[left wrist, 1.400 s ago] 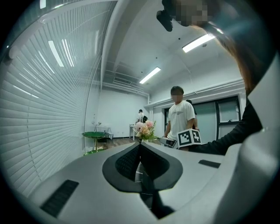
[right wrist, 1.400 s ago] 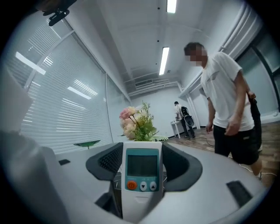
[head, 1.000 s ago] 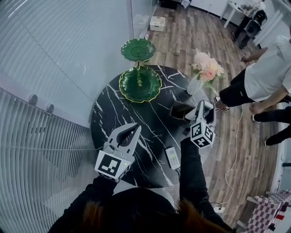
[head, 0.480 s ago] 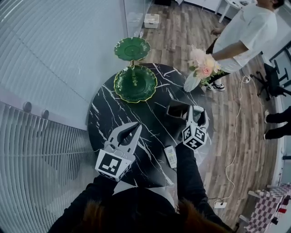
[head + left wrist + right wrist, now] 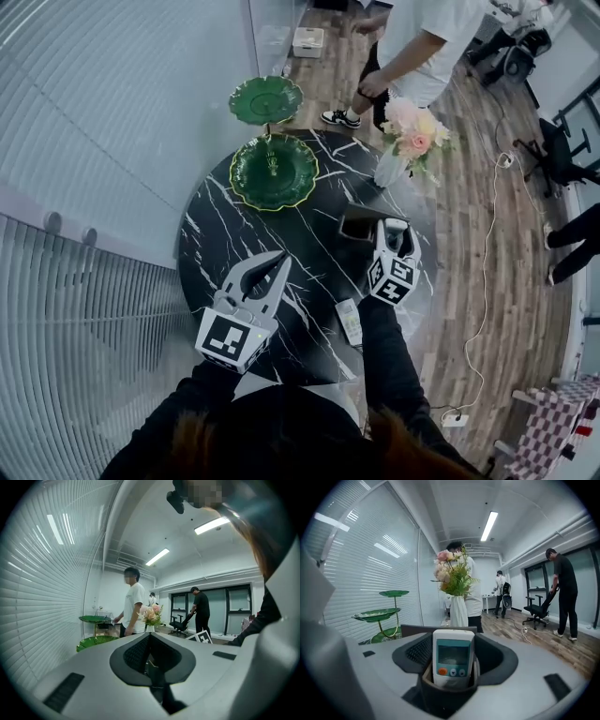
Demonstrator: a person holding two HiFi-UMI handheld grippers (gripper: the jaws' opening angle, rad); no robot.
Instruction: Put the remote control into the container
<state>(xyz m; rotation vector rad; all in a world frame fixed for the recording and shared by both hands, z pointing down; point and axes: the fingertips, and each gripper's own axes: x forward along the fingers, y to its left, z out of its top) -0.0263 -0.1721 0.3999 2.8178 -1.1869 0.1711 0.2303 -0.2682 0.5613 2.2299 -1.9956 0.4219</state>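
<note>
My right gripper (image 5: 395,231) is shut on a white remote control (image 5: 452,660) with a screen and an orange button, standing upright between the jaws. It hovers at the right side of the round black marble table (image 5: 230,244), right beside the dark rectangular container (image 5: 357,225), whose rim (image 5: 419,630) shows just behind the remote. A second white remote (image 5: 350,322) lies on the table near the front edge, below the right gripper. My left gripper (image 5: 277,263) hangs over the table's front left, jaws together and holding nothing.
A green two-tier dish stand (image 5: 272,173) occupies the back of the table. A white vase of pink flowers (image 5: 409,141) stands at the back right. A person in a white shirt (image 5: 422,42) stands beyond the table. A blinds-covered glass wall runs along the left.
My right gripper with its remote has shifted slightly left, closer to the container. The person in the white shirt has walked from the right to behind the table. The left gripper has stayed put.
</note>
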